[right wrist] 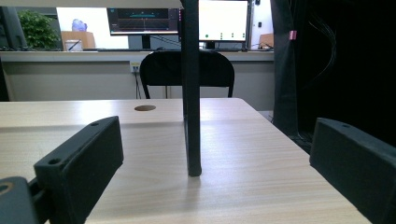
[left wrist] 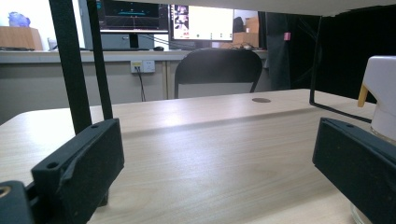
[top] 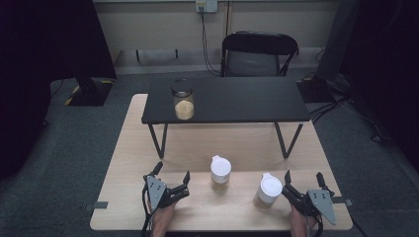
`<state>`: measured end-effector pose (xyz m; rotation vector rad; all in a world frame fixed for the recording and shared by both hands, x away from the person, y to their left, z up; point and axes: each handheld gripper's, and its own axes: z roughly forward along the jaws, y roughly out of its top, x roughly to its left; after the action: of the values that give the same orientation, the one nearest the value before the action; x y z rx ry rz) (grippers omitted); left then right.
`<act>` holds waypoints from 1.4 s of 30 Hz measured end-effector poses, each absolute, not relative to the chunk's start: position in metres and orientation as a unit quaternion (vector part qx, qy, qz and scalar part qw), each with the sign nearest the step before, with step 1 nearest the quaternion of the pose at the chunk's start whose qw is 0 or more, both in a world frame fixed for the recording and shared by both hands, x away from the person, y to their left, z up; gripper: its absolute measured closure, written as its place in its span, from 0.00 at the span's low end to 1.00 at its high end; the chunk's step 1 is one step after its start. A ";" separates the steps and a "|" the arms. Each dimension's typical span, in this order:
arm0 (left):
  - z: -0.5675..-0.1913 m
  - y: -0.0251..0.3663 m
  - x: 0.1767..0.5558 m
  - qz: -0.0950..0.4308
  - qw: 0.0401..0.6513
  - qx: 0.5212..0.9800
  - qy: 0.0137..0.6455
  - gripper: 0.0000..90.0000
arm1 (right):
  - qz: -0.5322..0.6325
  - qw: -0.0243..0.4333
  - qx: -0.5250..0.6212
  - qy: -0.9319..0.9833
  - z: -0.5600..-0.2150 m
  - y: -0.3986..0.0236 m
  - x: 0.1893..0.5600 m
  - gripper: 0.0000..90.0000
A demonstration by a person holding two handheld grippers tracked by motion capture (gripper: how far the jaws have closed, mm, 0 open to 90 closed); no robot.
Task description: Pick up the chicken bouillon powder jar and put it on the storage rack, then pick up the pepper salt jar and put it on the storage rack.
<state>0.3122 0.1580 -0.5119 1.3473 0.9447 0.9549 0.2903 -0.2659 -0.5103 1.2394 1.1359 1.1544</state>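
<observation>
Two white-capped jars stand on the light wooden table: one near the middle, the other nearer the front right. A third jar, dark-lidded and half full of tan grains, sits on the left end of a low black shelf. My left gripper rests open left of the middle jar, nothing between its jaws. In the left gripper view the left gripper has a white cap past its right jaw. My right gripper is open and empty, right of the front jar. The right gripper faces a shelf leg.
The black shelf spans the far half of the table on thin legs, with open space beneath. A black chair stands behind the table. Monitors sit on a counter farther back. Dark stands flank the table on grey carpet.
</observation>
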 end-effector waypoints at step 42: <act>-0.512 0.158 0.312 0.411 0.579 0.575 0.407 0.01 | 0.529 0.529 0.503 0.433 -0.456 -0.270 0.264 0.00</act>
<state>0.3122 0.1578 -0.5118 1.3443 0.9520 0.9613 0.2639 -0.2699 -0.4563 1.2013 1.0330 1.2637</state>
